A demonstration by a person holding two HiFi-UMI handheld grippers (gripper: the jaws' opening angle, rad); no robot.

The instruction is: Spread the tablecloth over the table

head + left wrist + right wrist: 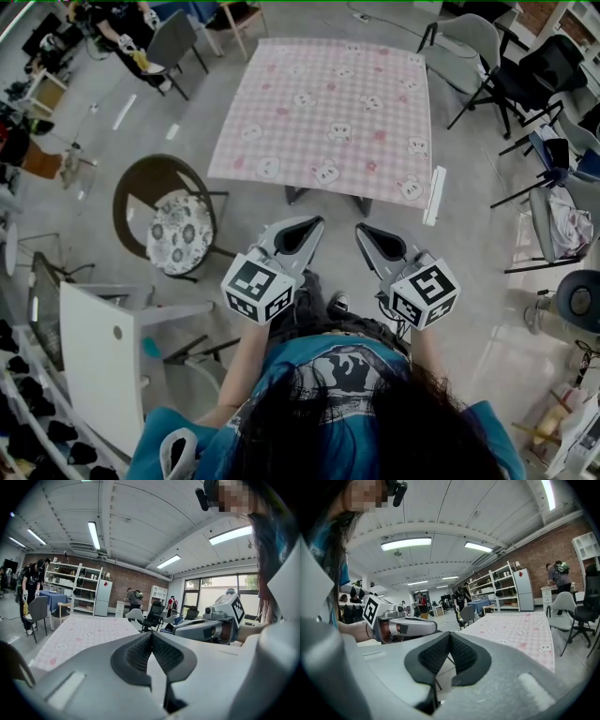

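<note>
Tablecloth (323,112): pink checked cloth, matt, lying smooth. Left claw (151,634) and right claw (450,634): light grey matt plastic shells. Pads (138,654): dark, ribbed, look rubbery. Floor (469,244): grey, smooth, slight sheen. Chair (180,232): floral cloth cushion, dark frame.

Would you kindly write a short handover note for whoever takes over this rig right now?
Left gripper: shut, empty, held in front of the person's body, short of the table.
Right gripper: shut, empty, beside the left one.
Tablecloth: lies flat over the tabletop, covering it from the near edge to the far edge, with no big folds showing. Neither gripper touches it.
Done: the spread looks complete.
Left: probably nothing. At most, check how the edges hang, which these views do not show well.
</note>
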